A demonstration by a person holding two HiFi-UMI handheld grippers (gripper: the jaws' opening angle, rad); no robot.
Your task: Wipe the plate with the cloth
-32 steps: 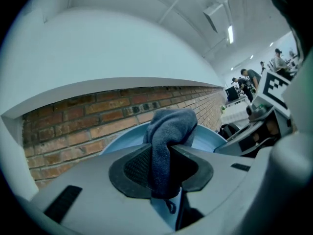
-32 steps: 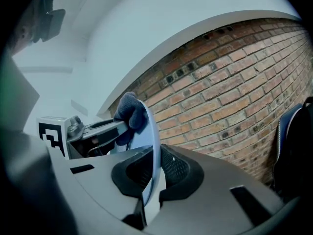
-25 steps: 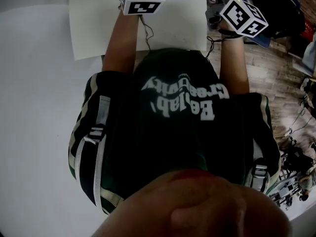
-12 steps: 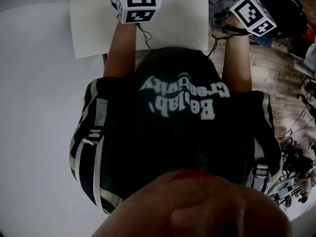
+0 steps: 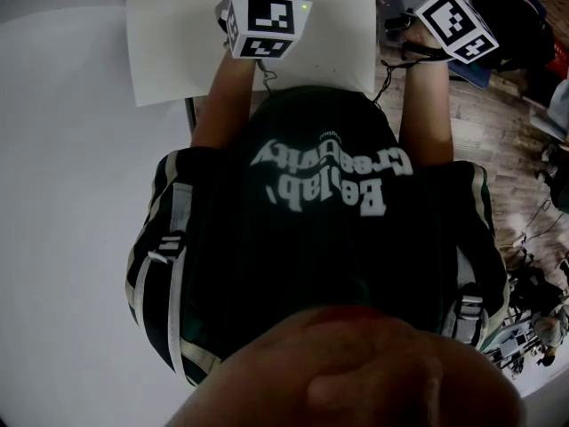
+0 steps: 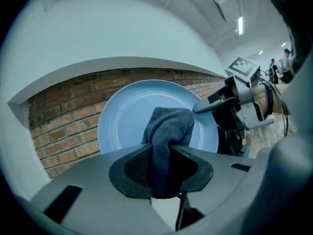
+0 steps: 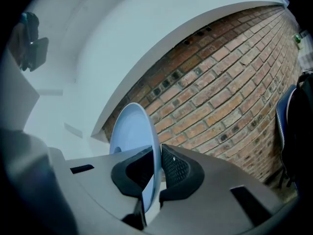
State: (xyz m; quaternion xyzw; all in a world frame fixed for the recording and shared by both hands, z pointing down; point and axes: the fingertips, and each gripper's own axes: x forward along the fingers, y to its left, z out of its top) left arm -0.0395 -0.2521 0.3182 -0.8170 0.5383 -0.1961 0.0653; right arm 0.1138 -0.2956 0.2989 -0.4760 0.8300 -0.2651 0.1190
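- The right gripper [image 7: 156, 173] pinches the rim of a round pale blue plate [image 7: 131, 131], holding it upright before a red brick wall [image 7: 220, 92].
- The left gripper [image 6: 164, 155] clamps a bunched dark blue-grey cloth [image 6: 168, 124] in front of the plate's face.

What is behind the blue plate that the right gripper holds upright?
A brick wall stands behind the plate, under a white ledge. The plate hides the bricks directly behind it, and the cloth in the left gripper hides part of the plate.
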